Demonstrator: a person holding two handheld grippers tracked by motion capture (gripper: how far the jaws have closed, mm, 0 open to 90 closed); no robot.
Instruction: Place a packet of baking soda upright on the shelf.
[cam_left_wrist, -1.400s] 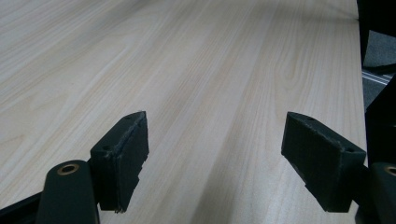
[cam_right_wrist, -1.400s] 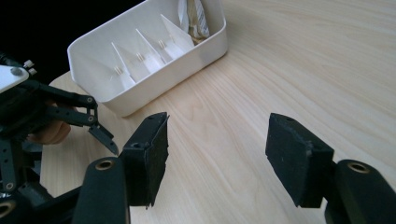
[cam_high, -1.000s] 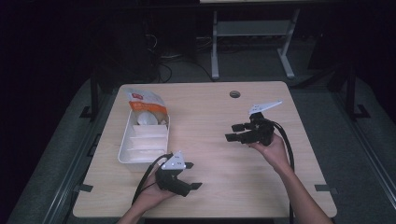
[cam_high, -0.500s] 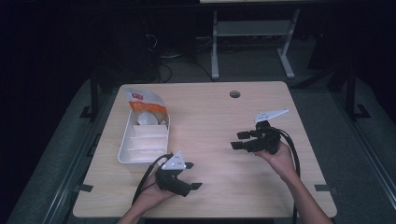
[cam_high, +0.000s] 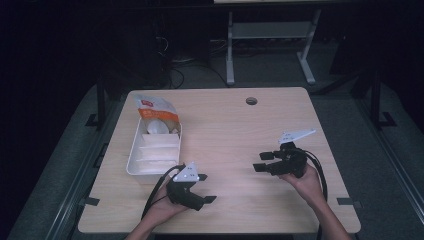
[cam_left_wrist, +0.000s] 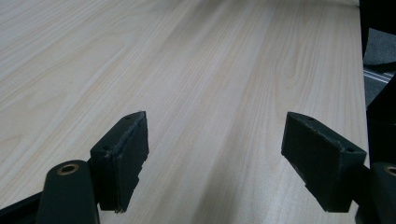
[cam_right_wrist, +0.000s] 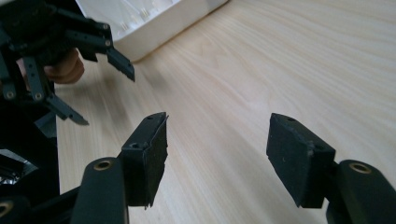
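Note:
My left gripper (cam_high: 206, 188) rests low on the wooden table (cam_high: 230, 130) near its front edge, just right of the white tray's near end. In the left gripper view its jaws stand wide open (cam_left_wrist: 215, 158) over bare wood. My right gripper (cam_high: 261, 162) sits at the right front of the table, pointing left, open with nothing between its fingers (cam_right_wrist: 217, 154). The right gripper view looks across the table at the left gripper (cam_right_wrist: 70, 46) and the hand holding it.
A white divided tray (cam_high: 134, 161) lies at the left of the table, its corner also in the right gripper view (cam_right_wrist: 159, 23). An orange-and-white bag (cam_high: 155, 111) and a white round thing (cam_high: 158, 128) sit at its far end. A cable hole (cam_high: 251, 101) is at the back.
The right gripper has come back toward the person and lower, down near the tabletop. The left gripper has stayed put.

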